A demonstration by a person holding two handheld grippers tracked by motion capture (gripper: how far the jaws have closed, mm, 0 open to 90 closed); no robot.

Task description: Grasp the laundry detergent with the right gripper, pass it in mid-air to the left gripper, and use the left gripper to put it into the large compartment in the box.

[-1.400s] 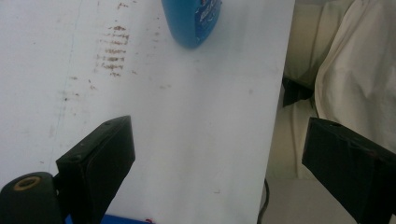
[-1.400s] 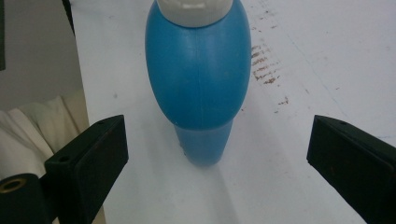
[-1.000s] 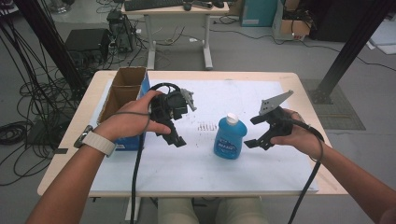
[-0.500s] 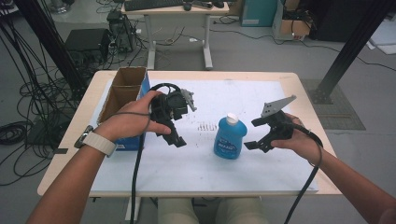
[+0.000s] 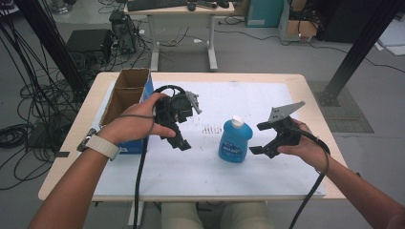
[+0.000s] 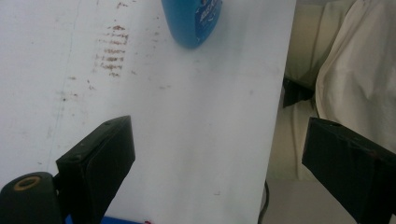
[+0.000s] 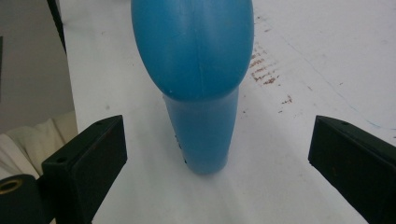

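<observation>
A blue plastic bottle (image 5: pixel 234 141) with a white cap stands upright on the white sheet (image 5: pixel 200 167), right of centre. My right gripper (image 5: pixel 258 138) is just right of it, open, jaws pointing at the bottle. In the right gripper view the bottle (image 7: pixel 201 70) stands close between the spread jaws of the right gripper (image 7: pixel 217 140), touching neither. My left gripper (image 5: pixel 177 139) hangs left of the bottle, tilted down at the sheet. In its own view the left gripper (image 6: pixel 219 149) is open and holds nothing, with the bottle's base (image 6: pixel 191 23) farther off.
An open cardboard box (image 5: pixel 125 95) with a blue side stands at the table's left, behind the left hand. Brown smudges (image 5: pixel 209 129) mark the sheet beside the bottle. The person's lap (image 6: pixel 355 84) lies past the sheet's near edge. Cables trail from both grippers.
My right gripper has dipped slightly toward the near edge while staying beside the bottle. The left gripper and the bottle have not moved.
</observation>
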